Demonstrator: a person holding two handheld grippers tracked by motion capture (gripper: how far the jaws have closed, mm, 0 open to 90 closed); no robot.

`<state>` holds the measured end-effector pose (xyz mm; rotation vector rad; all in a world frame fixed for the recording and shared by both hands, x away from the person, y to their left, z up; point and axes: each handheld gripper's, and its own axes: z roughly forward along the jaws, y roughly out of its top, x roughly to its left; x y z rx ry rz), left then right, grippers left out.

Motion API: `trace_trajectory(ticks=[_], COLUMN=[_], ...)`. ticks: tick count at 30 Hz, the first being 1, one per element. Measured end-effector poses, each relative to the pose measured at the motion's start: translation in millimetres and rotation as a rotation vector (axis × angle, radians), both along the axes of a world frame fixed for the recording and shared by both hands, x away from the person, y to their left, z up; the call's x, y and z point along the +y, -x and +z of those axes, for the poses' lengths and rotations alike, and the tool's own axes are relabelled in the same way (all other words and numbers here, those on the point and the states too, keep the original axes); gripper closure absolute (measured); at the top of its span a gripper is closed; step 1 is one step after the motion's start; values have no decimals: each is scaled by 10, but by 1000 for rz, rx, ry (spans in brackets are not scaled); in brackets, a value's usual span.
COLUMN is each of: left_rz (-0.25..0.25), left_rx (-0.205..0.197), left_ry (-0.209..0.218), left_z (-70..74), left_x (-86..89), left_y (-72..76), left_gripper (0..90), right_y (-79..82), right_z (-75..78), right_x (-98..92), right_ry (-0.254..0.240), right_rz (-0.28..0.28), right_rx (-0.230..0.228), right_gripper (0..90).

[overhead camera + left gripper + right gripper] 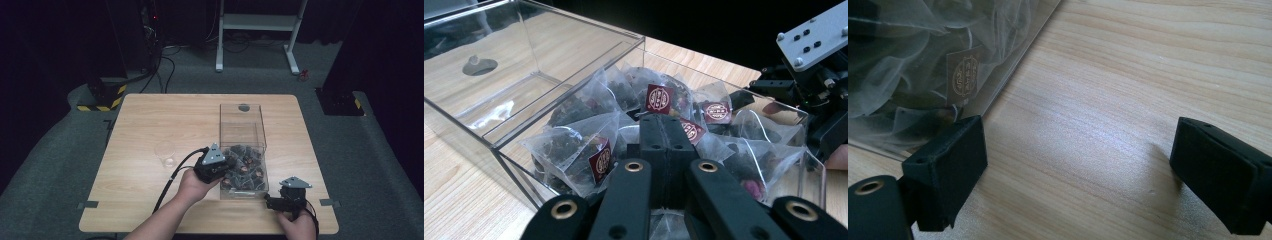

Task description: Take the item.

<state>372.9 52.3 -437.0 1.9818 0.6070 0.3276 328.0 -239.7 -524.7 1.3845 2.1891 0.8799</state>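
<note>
Tea bags (589, 150), clear pyramid sachets with dark leaves and small maroon tags, lie heaped in the near end of a clear plastic box (242, 131) on my wooden desk (150, 125). My left gripper (227, 167) reaches over the box's left wall into that heap. In the left gripper view its two black jaws stand pressed flat together, pad against pad, with no gap between them; their tips sit in the middle of the pile, with a tagged sachet just to their left and others just behind and to the right. I cannot tell whether a thin edge of a bag or a string is pinched between the pads; no sachet body is visibly caught there.

My right gripper (272, 202) rests low over the desk just beside the box's near right corner, outside it. In the right gripper view its jaws stand wide apart with only bare wood between them; the left jaw lies close against the box wall, behind which a gold-printed tag (965, 75) shows through the plastic.

A clear plastic cup (164, 152) stands on the desk to the left of the box, well apart from the sachets.
</note>
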Motion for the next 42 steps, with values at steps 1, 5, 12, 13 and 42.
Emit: trace_trajectory(ticks=[1,5,12,13,42], left_rz=[-1,3,5,-1,12], left_rx=[-2,0,-10,-12,-28], left_ry=[2,22,49,56,146], left_z=[2,10,40,47,173], left_x=[6,31,64,71,224], left_y=[0,2,19,21,72], left_gripper=[900,900,900,900,900], right_y=[-2,-1,-1,-1,0], right_z=[0,0,0,0,0], right_x=[-2,-2,-1,-1,0], right_ry=[2,2,1,1,0], right_rz=[2,2,2,2,0], right_rx=[-2,-2,-1,-1,0], right_gripper=[78,78,79,78,79])
